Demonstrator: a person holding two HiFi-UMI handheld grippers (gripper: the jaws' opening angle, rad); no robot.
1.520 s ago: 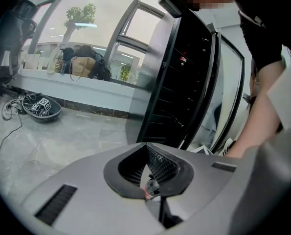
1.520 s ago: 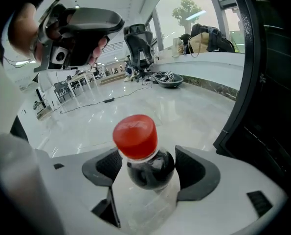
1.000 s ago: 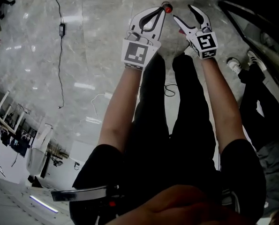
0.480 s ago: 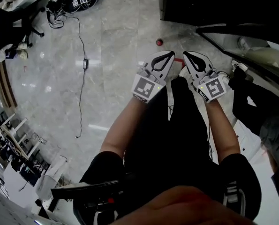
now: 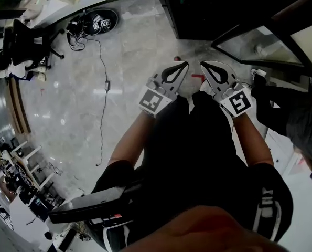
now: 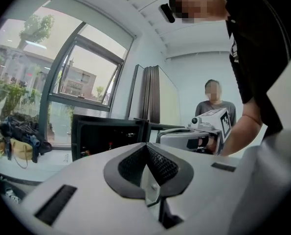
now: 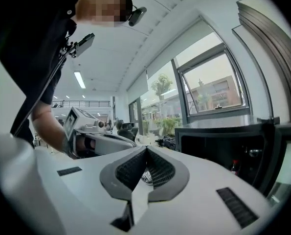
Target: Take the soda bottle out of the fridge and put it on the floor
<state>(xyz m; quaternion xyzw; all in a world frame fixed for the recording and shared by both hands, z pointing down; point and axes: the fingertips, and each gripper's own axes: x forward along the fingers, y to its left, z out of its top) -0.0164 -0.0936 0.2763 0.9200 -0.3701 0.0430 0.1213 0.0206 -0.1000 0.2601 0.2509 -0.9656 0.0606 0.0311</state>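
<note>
In the head view a small red-capped thing (image 5: 176,59), seemingly the soda bottle seen from above, stands on the grey marble floor in front of the black fridge (image 5: 208,9). My left gripper (image 5: 183,64) is shut and empty, its tip just to the right of the cap and nearer me. My right gripper (image 5: 203,64) is shut and empty beside it. The left gripper view has its jaws (image 6: 146,147) closed, with the open fridge (image 6: 106,138) beyond. In the right gripper view the jaws (image 7: 146,149) meet, and a red-capped bottle (image 7: 235,166) shows inside the fridge (image 7: 223,146).
The fridge's glass door (image 5: 260,41) stands open to the right. Another person in dark clothes (image 5: 287,114) with white shoes (image 5: 258,75) stands close on the right. A cable (image 5: 102,109) trails over the floor at left. Red tape (image 5: 197,76) marks the floor.
My right gripper has gone from open to shut. Both grippers have drawn back from the red cap. The view has lifted, so the fridge and its open door now show.
</note>
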